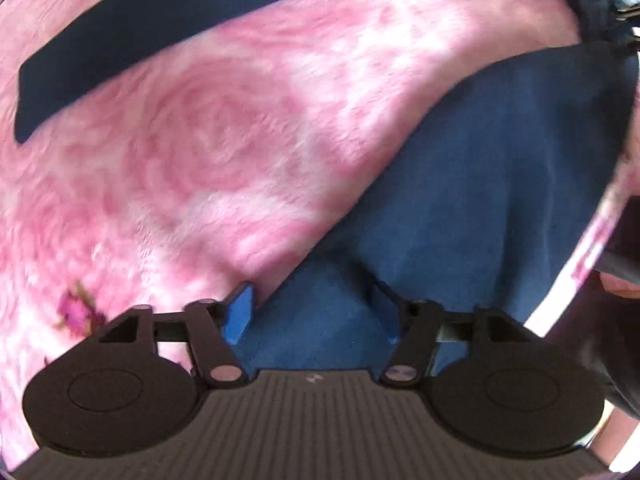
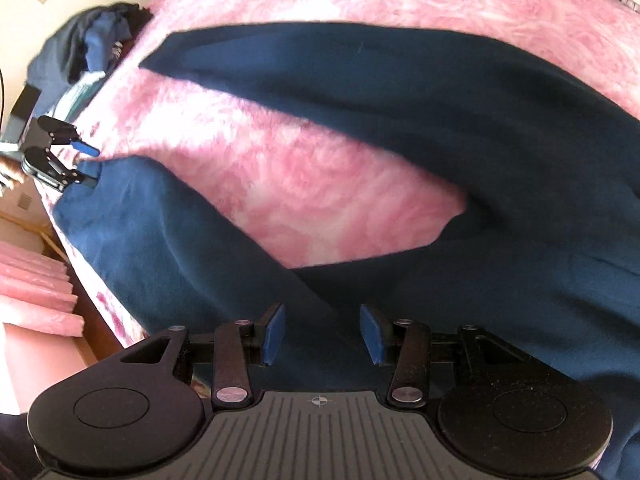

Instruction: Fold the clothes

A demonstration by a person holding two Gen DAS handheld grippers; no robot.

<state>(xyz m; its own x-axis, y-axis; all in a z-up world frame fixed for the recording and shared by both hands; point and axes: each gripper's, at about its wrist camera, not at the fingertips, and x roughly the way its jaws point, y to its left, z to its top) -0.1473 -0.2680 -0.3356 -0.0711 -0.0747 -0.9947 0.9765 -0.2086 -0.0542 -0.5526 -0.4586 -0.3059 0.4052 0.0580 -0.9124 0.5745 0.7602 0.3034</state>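
Dark blue trousers (image 2: 460, 112) lie spread on a pink fluffy blanket (image 2: 304, 184), the two legs splayed apart. In the left wrist view my left gripper (image 1: 314, 312) is open right over the hem end of the near leg (image 1: 460, 184), with cloth between its blue pads. The far leg (image 1: 120, 52) runs across the top. My left gripper also shows in the right wrist view (image 2: 86, 164) at that leg's end. My right gripper (image 2: 322, 334) is open, low over the trousers near the crotch and waist.
A heap of other dark clothes (image 2: 92, 48) lies at the blanket's far left corner. Pink folded items (image 2: 36, 292) are stacked beside the bed at left. The blanket's edge (image 2: 92, 292) runs down the left side.
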